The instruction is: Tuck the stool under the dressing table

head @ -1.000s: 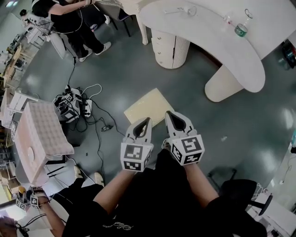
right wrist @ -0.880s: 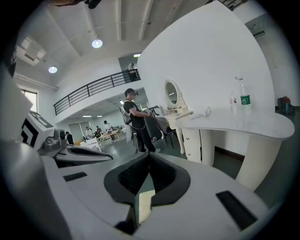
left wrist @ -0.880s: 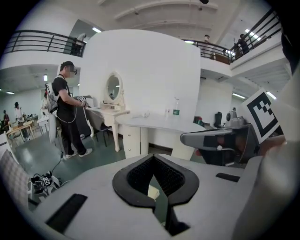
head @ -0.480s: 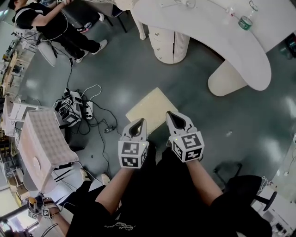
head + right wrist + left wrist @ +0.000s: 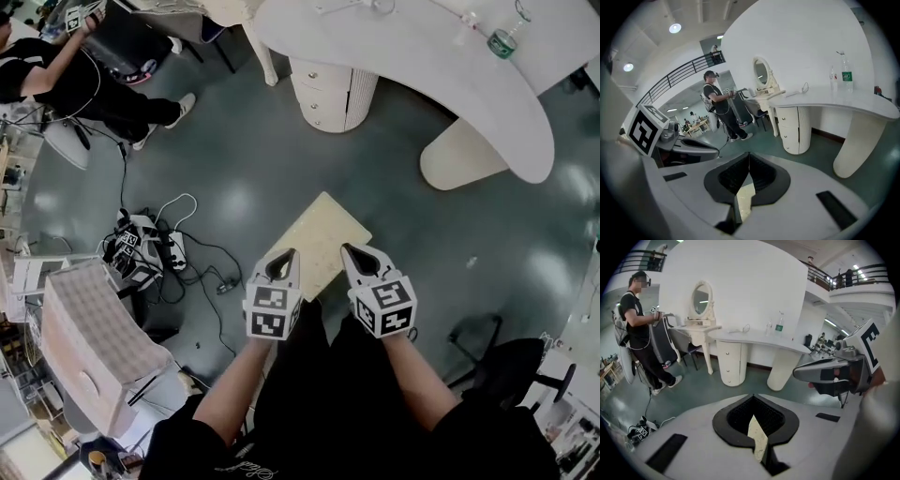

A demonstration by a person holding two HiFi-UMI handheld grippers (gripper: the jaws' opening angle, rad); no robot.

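While both pairs of jaws are pressed together on nothing, the left gripper [image 5: 289, 255] and the right gripper [image 5: 349, 251] hang side by side over the near edge of the pale cream, square-topped stool [image 5: 323, 234]; whether they touch it cannot be told. That stool stands on the glossy grey-green floor [image 5: 234, 141], out in the open and well apart from the white curved dressing table [image 5: 422, 66] with its ribbed drawer pedestal [image 5: 333, 89]. A clear green-labelled bottle [image 5: 502, 42] stands on the tabletop.
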